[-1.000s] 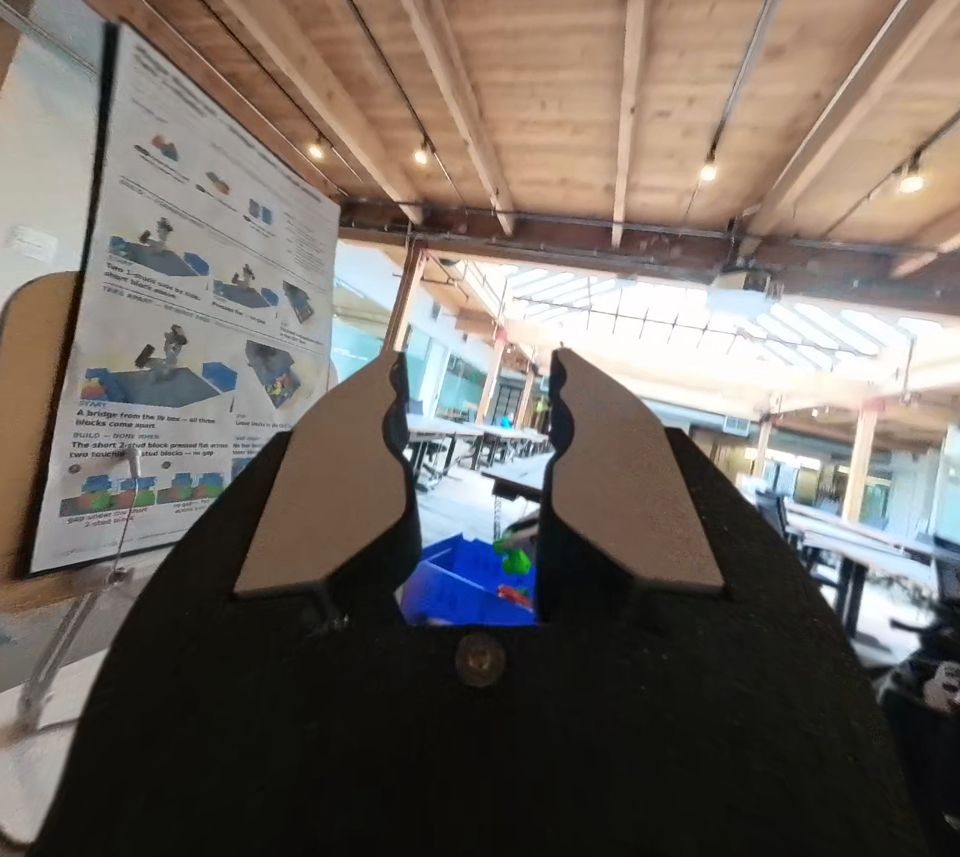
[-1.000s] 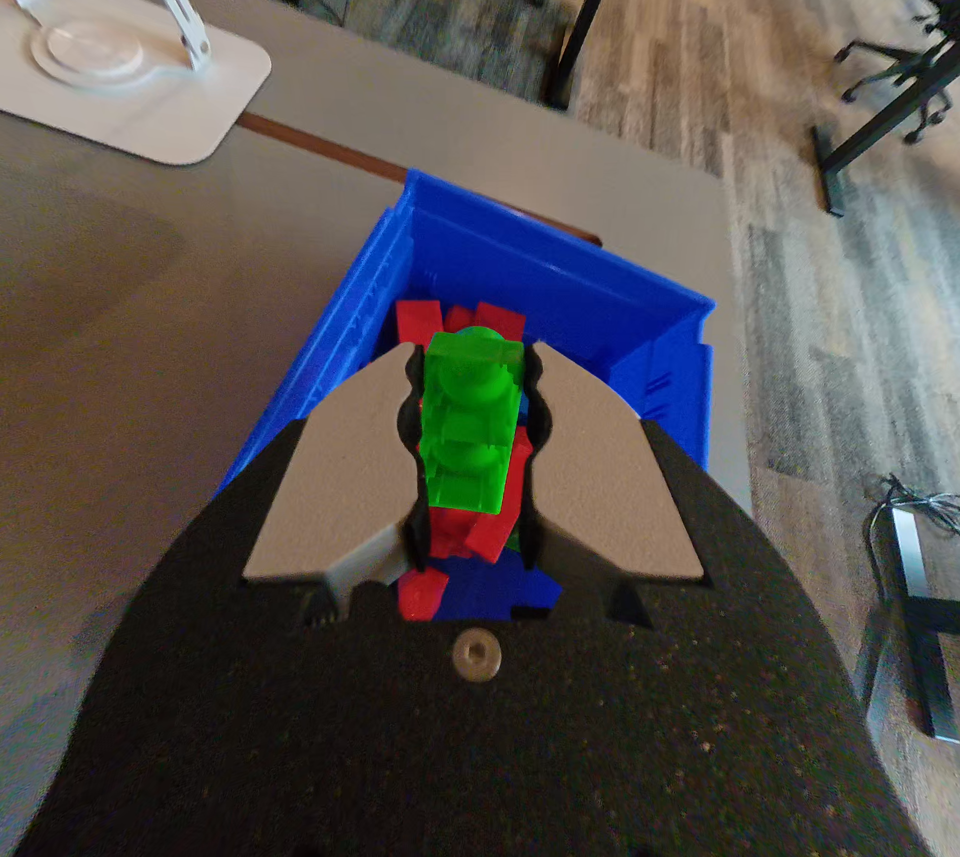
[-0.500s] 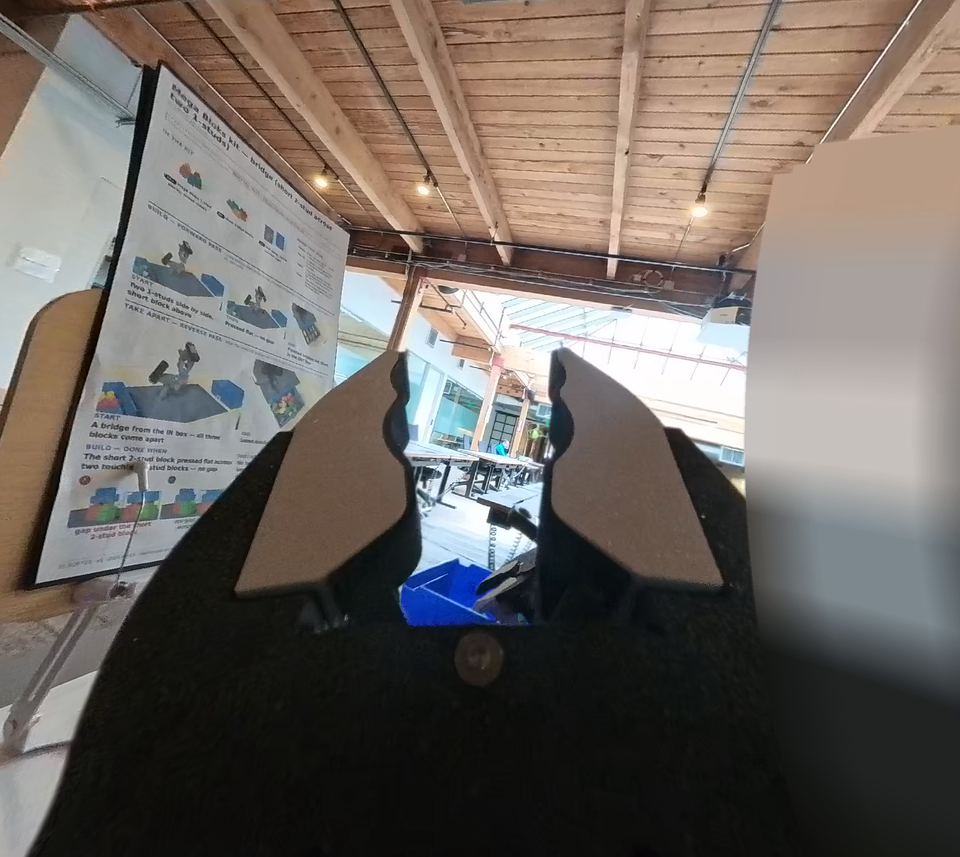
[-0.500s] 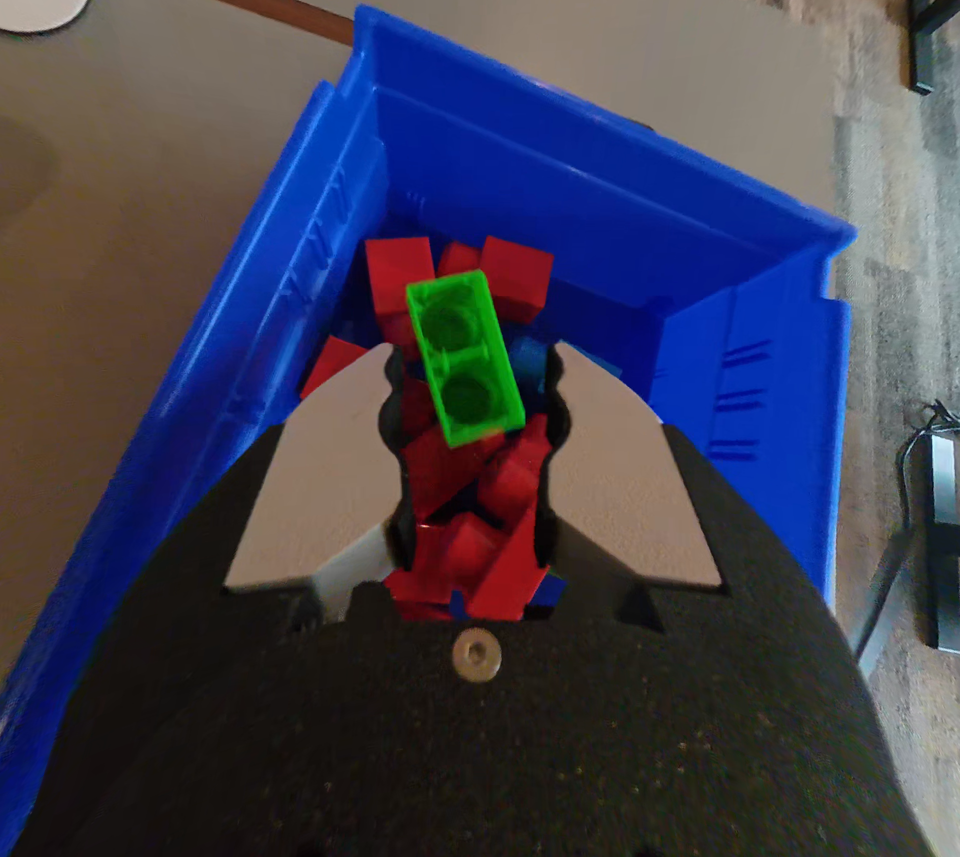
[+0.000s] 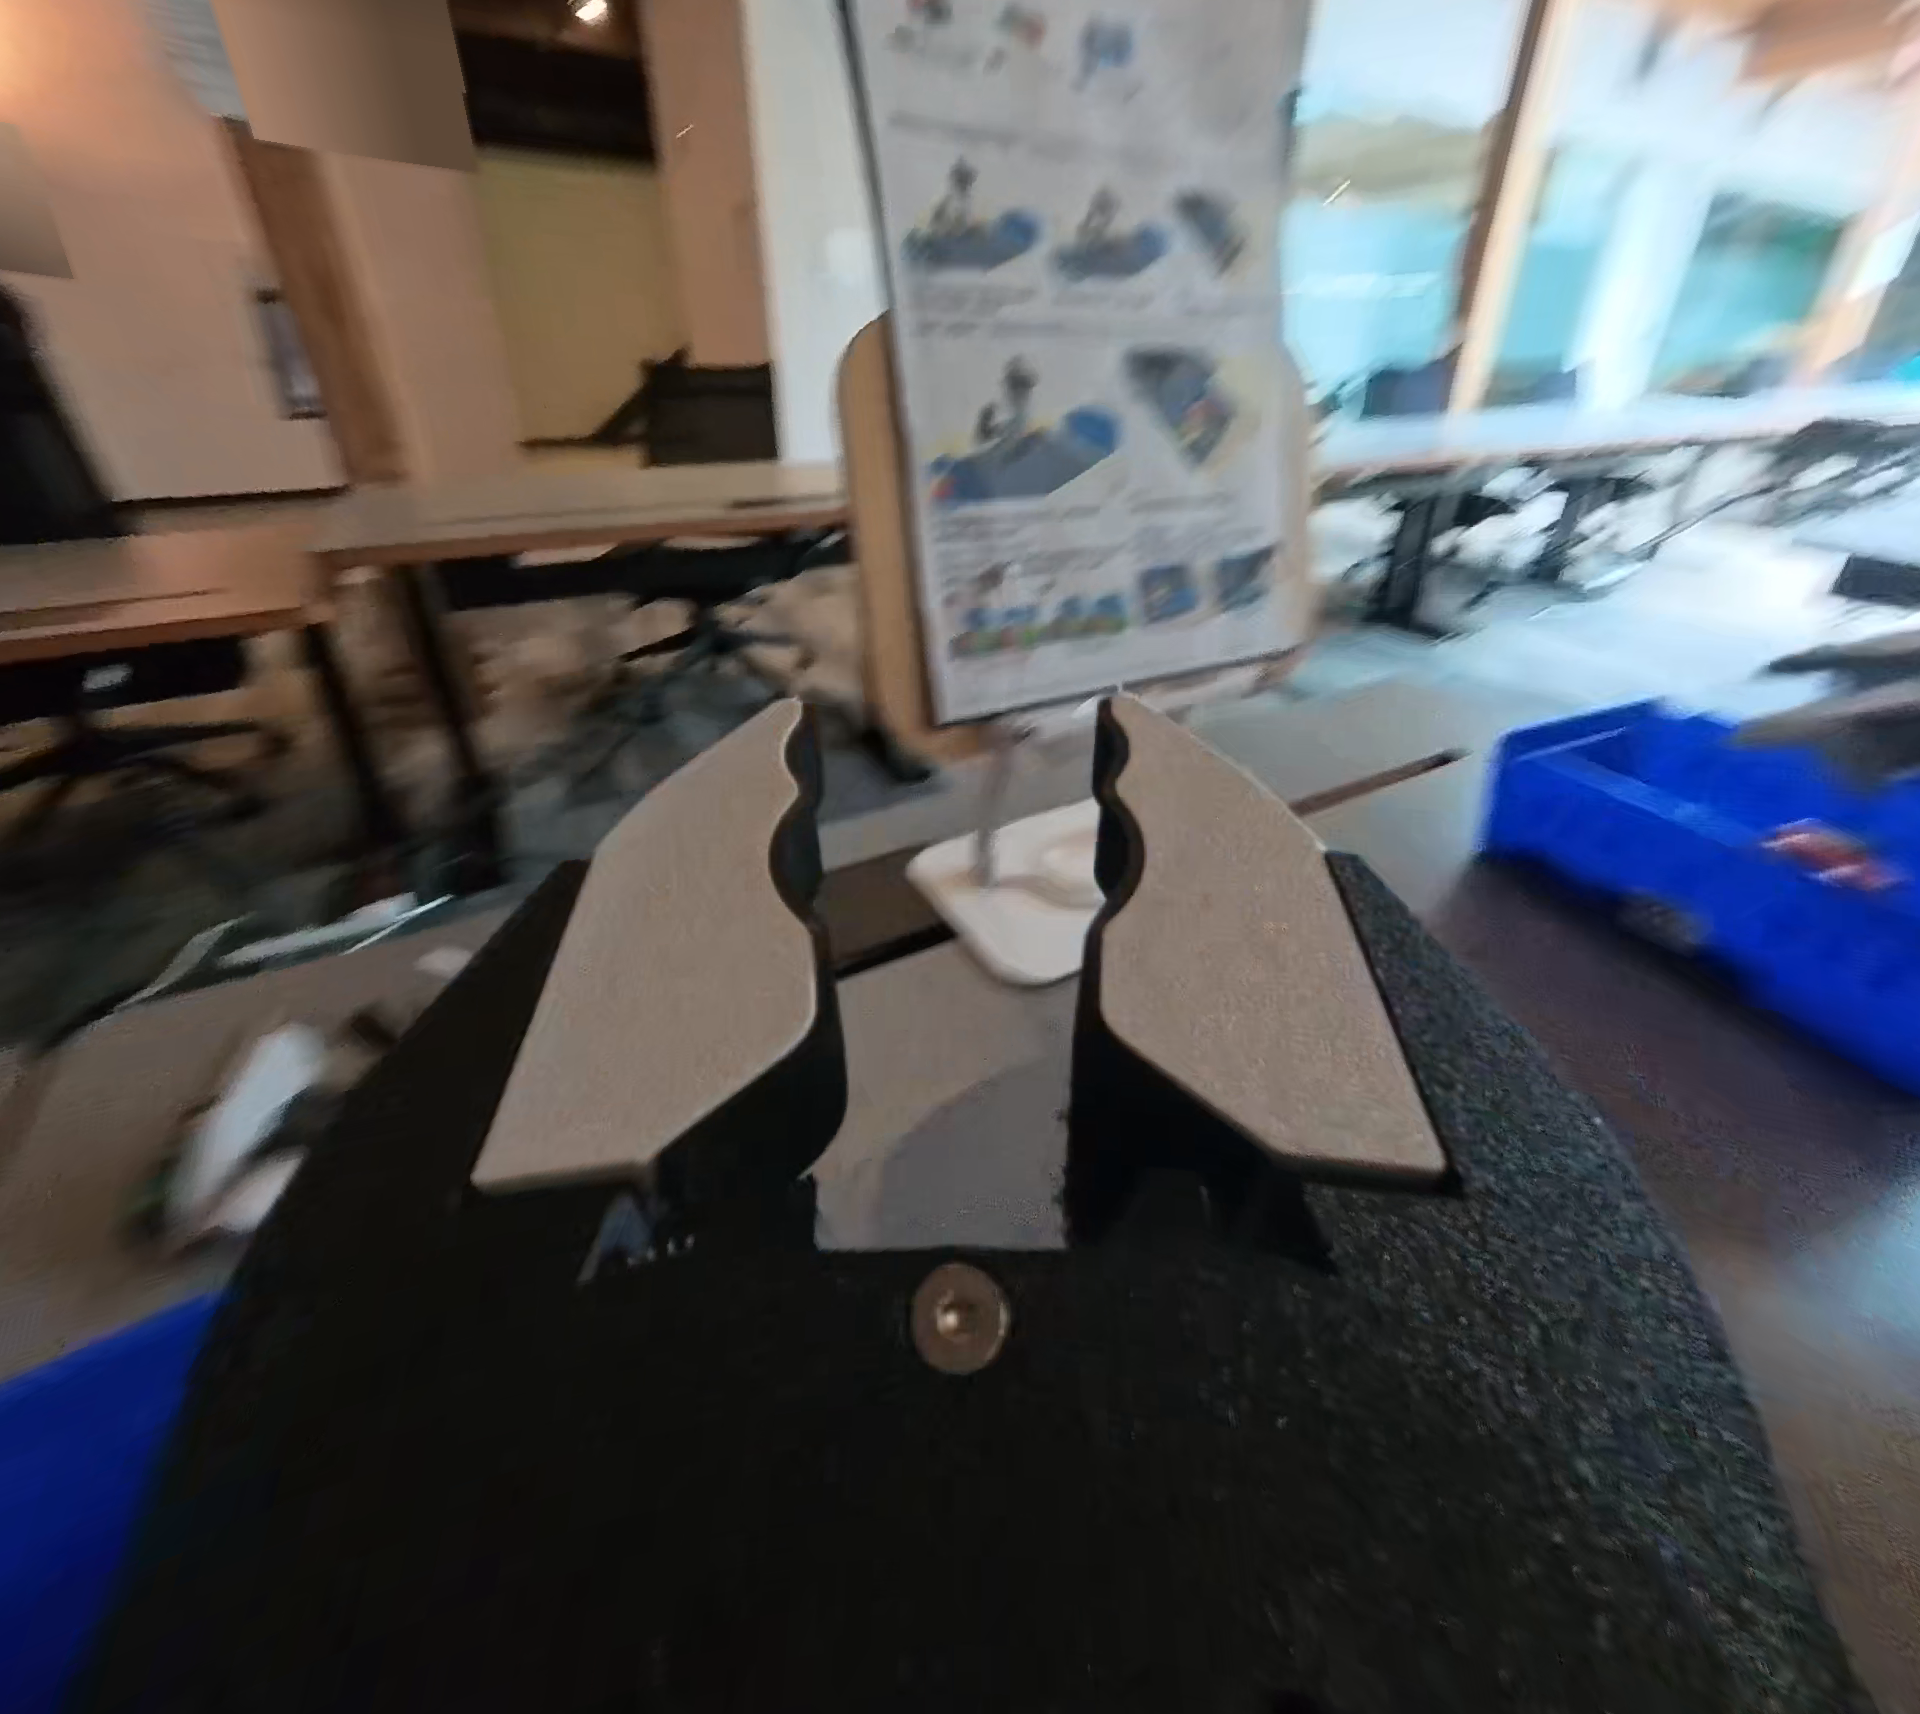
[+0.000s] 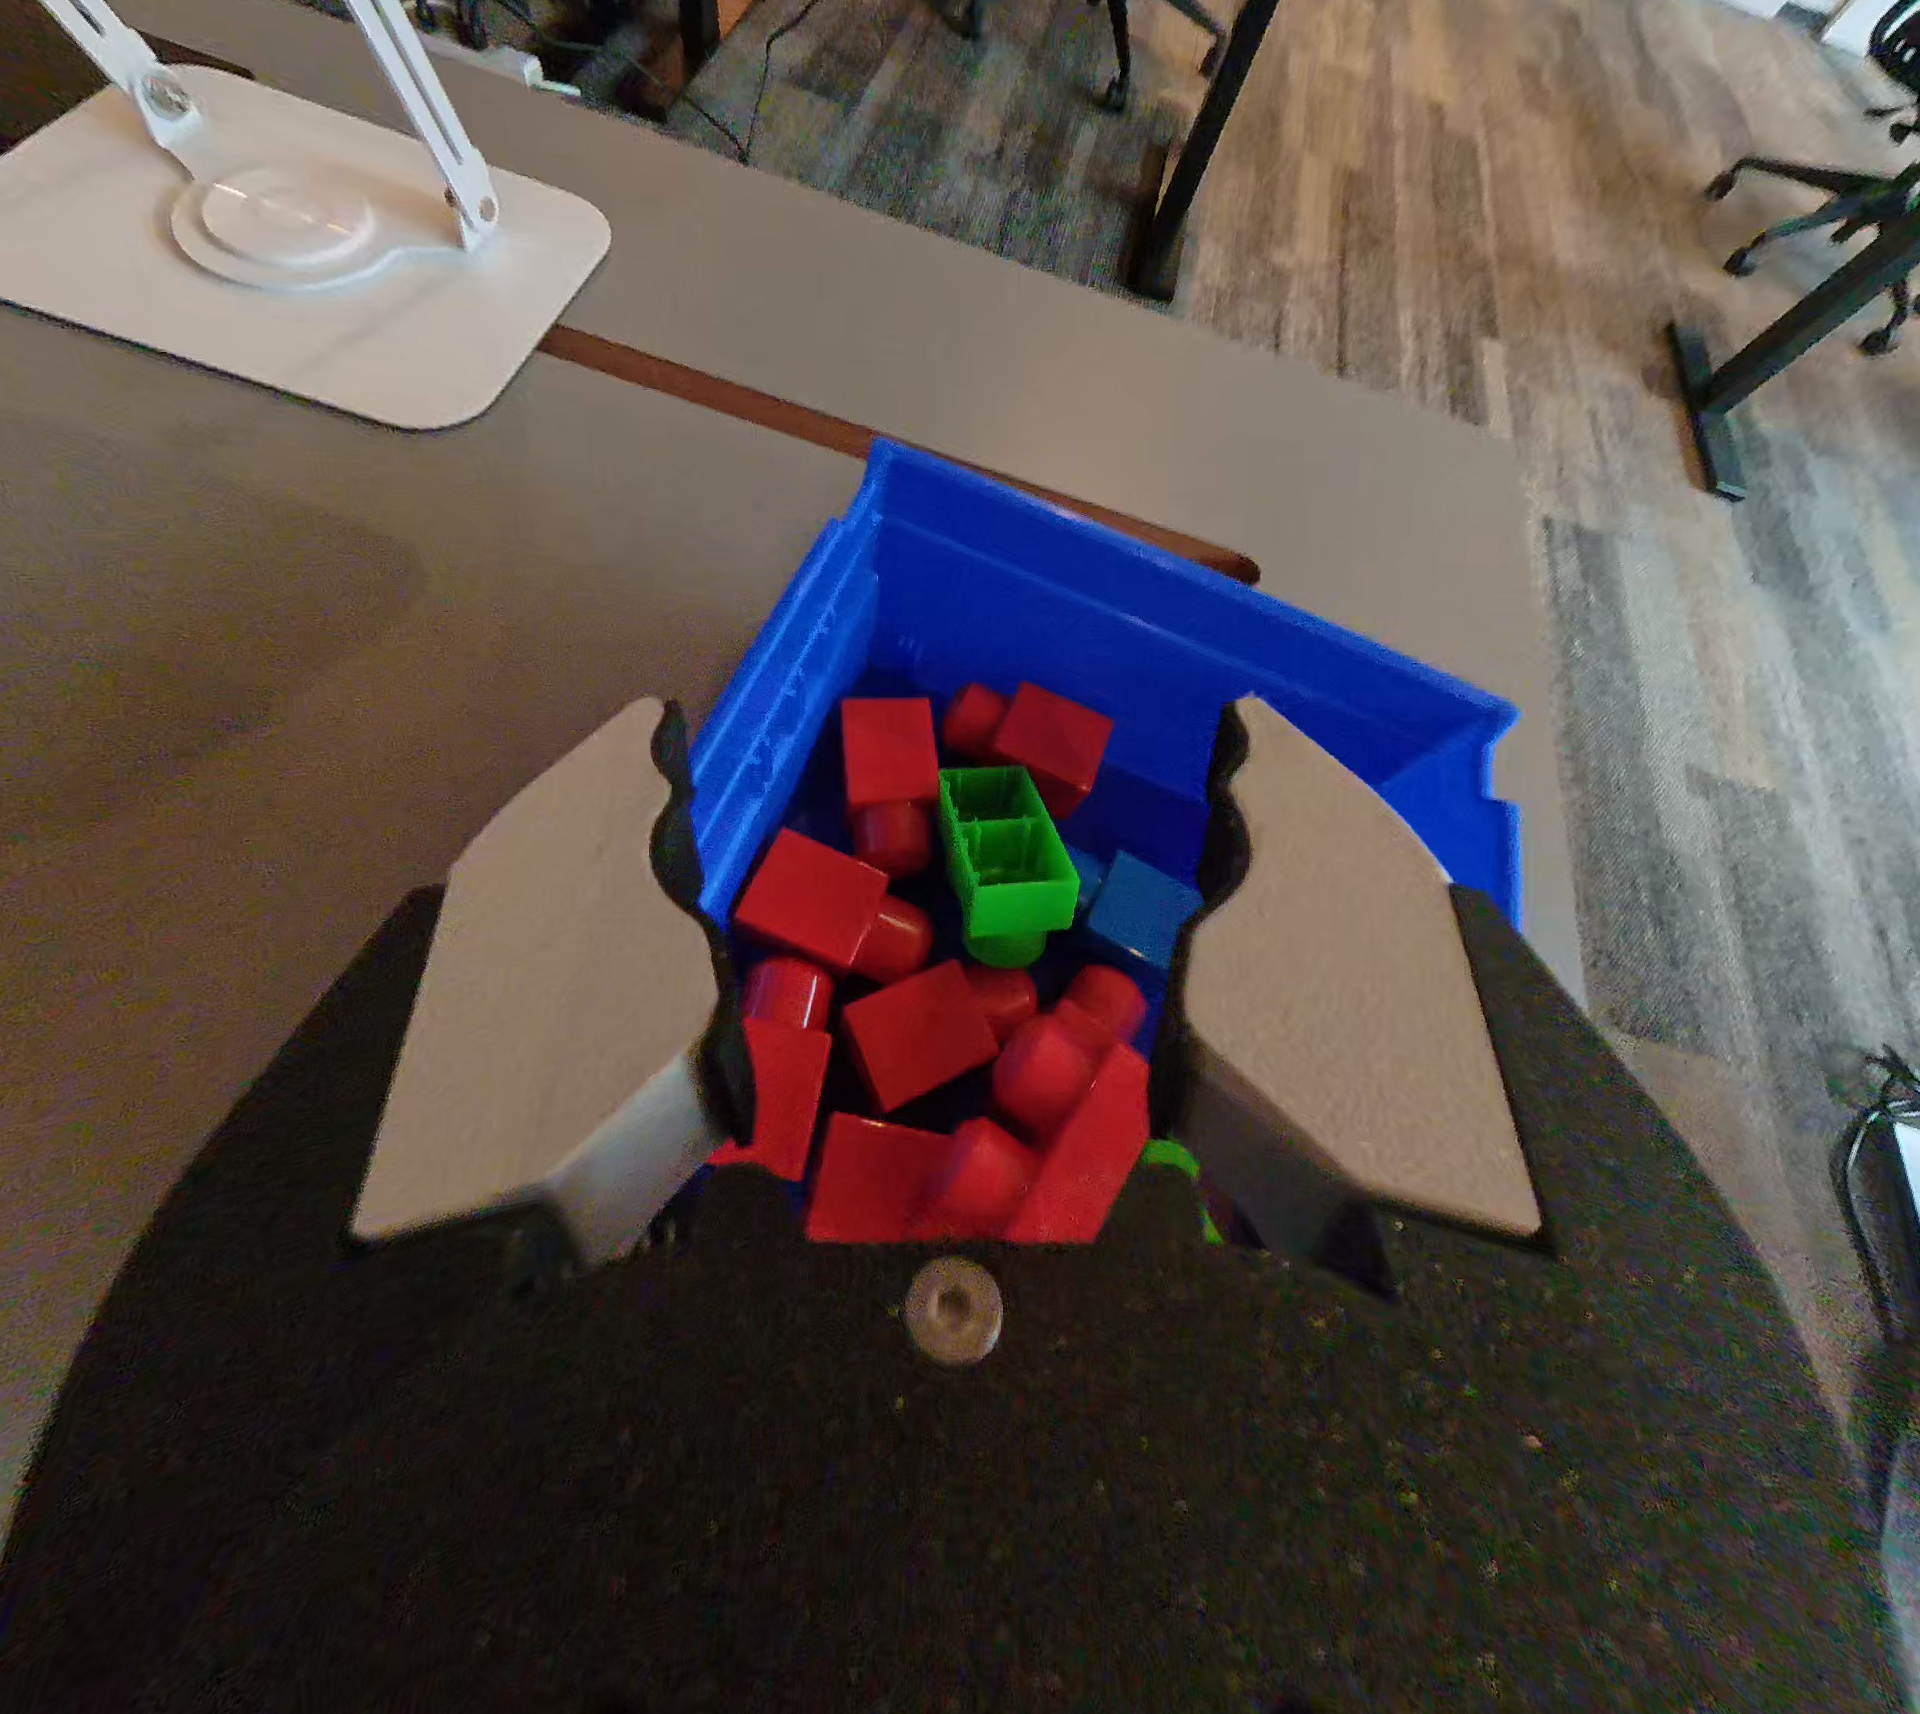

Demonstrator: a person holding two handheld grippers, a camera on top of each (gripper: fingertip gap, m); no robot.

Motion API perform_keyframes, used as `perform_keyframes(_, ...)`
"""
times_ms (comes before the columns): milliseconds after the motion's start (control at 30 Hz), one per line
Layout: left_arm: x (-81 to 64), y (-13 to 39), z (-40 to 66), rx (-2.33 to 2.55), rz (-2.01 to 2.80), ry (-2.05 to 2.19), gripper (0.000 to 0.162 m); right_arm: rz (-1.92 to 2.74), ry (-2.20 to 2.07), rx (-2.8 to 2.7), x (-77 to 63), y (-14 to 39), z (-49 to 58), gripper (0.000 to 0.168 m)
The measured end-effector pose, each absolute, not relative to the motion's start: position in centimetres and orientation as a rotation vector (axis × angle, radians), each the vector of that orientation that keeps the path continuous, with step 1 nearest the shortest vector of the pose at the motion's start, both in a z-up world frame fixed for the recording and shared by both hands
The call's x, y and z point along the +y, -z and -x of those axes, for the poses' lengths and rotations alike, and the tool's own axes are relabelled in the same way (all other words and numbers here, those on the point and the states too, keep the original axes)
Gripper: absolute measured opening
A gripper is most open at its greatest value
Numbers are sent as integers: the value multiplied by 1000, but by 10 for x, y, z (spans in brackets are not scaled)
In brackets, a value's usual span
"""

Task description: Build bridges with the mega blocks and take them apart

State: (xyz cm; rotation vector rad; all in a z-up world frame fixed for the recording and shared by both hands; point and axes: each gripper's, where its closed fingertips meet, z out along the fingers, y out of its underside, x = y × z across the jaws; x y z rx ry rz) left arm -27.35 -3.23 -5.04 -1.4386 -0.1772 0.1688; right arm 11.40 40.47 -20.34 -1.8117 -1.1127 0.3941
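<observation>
Two grippers are in view, each with matte grey finger plates, wavy black inner edges and a rough, speckled black body. The right gripper [image 6: 951, 833] hangs above a glossy blue plastic bin [image 6: 1091, 615] with ribbed walls, its jaws spread wide and holding nothing; the left plate overlaps the bin's left wall in the picture and the right plate its right side, but contact cannot be told. The bin sits on a smooth grey-brown tabletop [image 6: 312, 625], near its far right corner.

Inside the bin lies a loose heap of chunky moulded plastic blocks. Most are red blocks [image 6: 914, 1030], squarish with rounded studs, tumbled at many angles. On top of them, toward the far middle of the heap, rests a bright green two-stud block [image 6: 1006, 854], turned upside down so its two hollow square cells face up and one stud pokes out underneath at the near end. Its long axis runs near to far, leaning slightly left at the far end. A small blue block [image 6: 1138, 911] lies just to its right.

On the far left of the table stands a white rounded-corner base plate [image 6: 312, 314] with thin white metal struts rising from it.

The left gripper [image 5: 951, 791] is parted by a moderate gap and empty, pointing level across the table toward a blurred printed sheet [image 5: 1081, 262] on a rounded wooden board. The blue bin shows smeared at the right.
</observation>
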Motion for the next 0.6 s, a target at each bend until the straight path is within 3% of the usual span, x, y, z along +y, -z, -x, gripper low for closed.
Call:
perform_keyframes(200, -84, 100, 336, -389, 1701, -551, 54, 1745, -394, -1146, 392, 186, -104, 97)
perform_keyframes(400, -112, 172, 382, -627, 1935, -528, 70, 1731, -385, -1173, 386, 182, -100, 93)
perform_keyframes(600, -108, 219, 401, -734, 2106, -523, 60, 1725, -382, -1204, 383, 184, -97, 90)
